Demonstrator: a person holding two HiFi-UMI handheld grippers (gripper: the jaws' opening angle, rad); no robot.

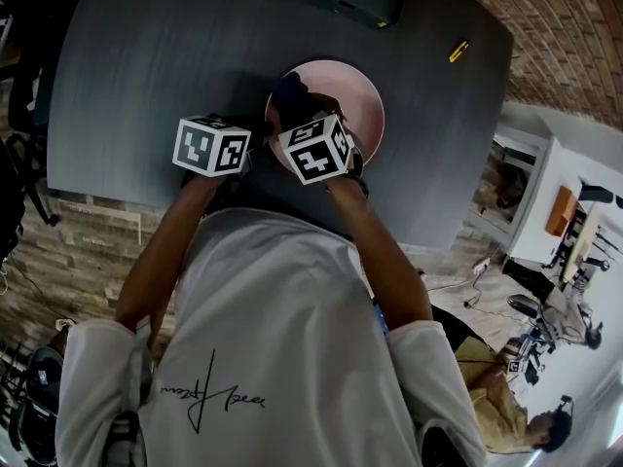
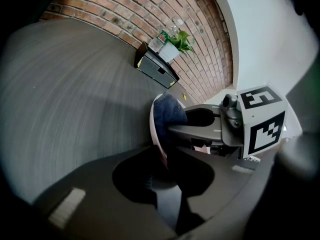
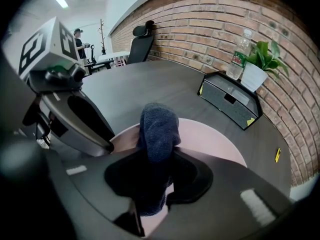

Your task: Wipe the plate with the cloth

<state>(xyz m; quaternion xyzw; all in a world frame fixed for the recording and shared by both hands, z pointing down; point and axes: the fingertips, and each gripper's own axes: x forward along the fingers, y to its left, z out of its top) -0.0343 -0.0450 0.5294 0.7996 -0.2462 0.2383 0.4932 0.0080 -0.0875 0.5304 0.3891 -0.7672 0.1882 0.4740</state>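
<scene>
Dark counter — plate is pinched at its rim by left tongs, cloth clamped in right tongs; firm, overlapping strokes are advised.

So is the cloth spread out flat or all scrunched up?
Scrunched up. The cloth is a dark blue wad pinched in the right gripper, standing over the pink plate, whose rim the left gripper grips.

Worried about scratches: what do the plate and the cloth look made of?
The plate looks like glazed ceramic, possibly melamine: smooth, pale pink, with an even soft sheen. The cloth looks like dark blue knit or terry fabric: fuzzy, nubby surface that drapes in soft folds.
</scene>
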